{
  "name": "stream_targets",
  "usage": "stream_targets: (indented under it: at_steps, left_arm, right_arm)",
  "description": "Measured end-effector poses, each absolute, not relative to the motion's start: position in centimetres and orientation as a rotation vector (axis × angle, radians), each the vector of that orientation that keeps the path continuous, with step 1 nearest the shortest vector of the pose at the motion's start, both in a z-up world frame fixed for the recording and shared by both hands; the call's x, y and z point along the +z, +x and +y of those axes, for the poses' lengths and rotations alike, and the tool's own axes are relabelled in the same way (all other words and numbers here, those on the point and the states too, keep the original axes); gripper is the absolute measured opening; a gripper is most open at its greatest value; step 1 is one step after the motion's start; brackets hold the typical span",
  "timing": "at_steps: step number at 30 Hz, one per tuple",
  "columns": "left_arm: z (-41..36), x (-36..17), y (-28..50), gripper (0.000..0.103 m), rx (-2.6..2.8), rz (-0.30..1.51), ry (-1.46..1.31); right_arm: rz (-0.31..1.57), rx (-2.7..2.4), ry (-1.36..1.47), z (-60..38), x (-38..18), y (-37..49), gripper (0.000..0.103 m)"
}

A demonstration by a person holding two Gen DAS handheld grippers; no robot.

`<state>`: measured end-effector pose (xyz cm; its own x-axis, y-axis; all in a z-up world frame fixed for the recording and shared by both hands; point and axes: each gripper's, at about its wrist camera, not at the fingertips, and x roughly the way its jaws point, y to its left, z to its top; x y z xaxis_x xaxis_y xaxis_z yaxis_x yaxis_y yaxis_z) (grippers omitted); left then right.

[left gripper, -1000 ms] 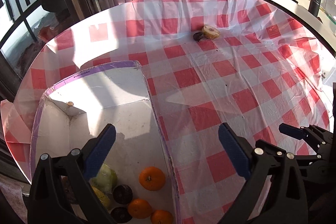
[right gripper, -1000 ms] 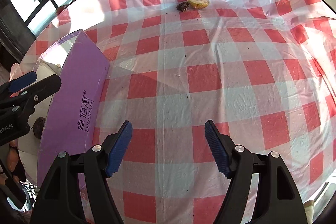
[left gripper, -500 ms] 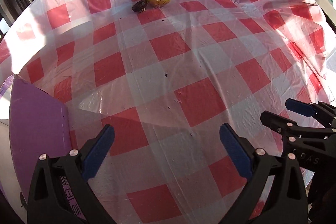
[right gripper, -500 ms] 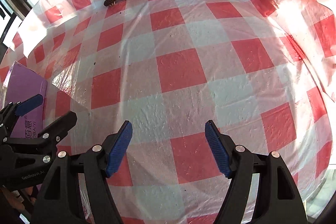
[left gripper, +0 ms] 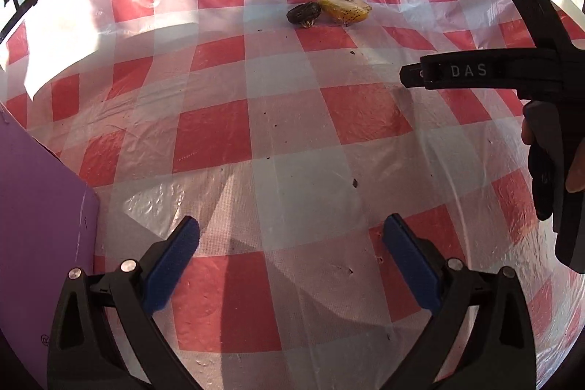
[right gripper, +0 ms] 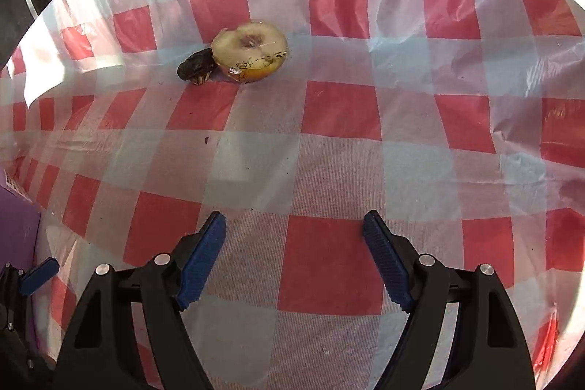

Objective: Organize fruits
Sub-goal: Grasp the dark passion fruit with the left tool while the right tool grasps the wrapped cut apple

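A halved yellow fruit wrapped in clear film (right gripper: 250, 50) lies cut face up on the red-and-white checked cloth, touching a small dark fruit (right gripper: 195, 65) on its left. Both also show far ahead in the left wrist view, the half fruit (left gripper: 343, 5) and the dark fruit (left gripper: 303, 13). My right gripper (right gripper: 294, 260) is open and empty, well short of them. My left gripper (left gripper: 290, 260) is open and empty, farther back. The right gripper's body (left gripper: 512, 72) shows at the right of the left wrist view.
The purple cardboard box (left gripper: 40, 243) stands at the left edge of the left wrist view and just shows in the right wrist view (right gripper: 16, 229). The plastic-covered checked tablecloth (right gripper: 329, 141) is wrinkled, with small dark crumbs. Windows lie beyond the far left edge.
Both grippers have moved forward from the box toward the two fruits, which now look larger and closer. The box interior with its fruits has left view. Both stayed open.
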<state>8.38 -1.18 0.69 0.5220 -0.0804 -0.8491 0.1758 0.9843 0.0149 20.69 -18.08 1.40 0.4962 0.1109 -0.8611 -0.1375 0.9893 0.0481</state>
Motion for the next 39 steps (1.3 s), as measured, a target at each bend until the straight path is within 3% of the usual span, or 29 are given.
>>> stream_targets:
  at_steps: [14, 15, 16, 17, 32, 36, 38, 39]
  left_arm:
    - [-1.7, 0.6, 8.9, 0.102, -0.101, 0.973, 0.062]
    - [-1.7, 0.6, 9.3, 0.102, -0.1, 0.987, 0.062]
    - [-1.7, 0.6, 9.9, 0.102, -0.099, 1.005, 0.062]
    - [-1.8, 0.7, 10.4, 0.102, -0.097, 1.02, 0.061]
    - [-4.6, 1.3, 29.2, 0.099, -0.056, 0.949, 0.063]
    - [-4.8, 1.0, 32.7, 0.083, -0.059, 0.968, -0.02]
    - [-5.0, 1.0, 32.9, 0.079, -0.034, 0.965, -0.031]
    - [-5.2, 1.1, 32.6, 0.064, -0.036, 0.953, -0.022]
  right_arm:
    - [0.961, 0.296, -0.138, -13.6, 1.4, 32.7, 0.081]
    - [0.946, 0.305, -0.139, -13.7, 1.5, 32.7, 0.079]
    - [0.924, 0.324, -0.138, -13.9, 1.8, 32.6, 0.065]
    - [0.922, 0.321, -0.138, -14.2, 2.0, 32.0, 0.062]
    - [0.933, 0.093, 0.09, -26.2, 3.9, 21.7, 0.062]
    - [0.963, 0.069, 0.116, -27.1, 2.9, 18.2, 0.062]
    - [0.972, 0.06, 0.127, -27.4, 2.6, 17.1, 0.062]
    - [0.974, 0.056, 0.133, -27.5, 2.5, 16.6, 0.062]
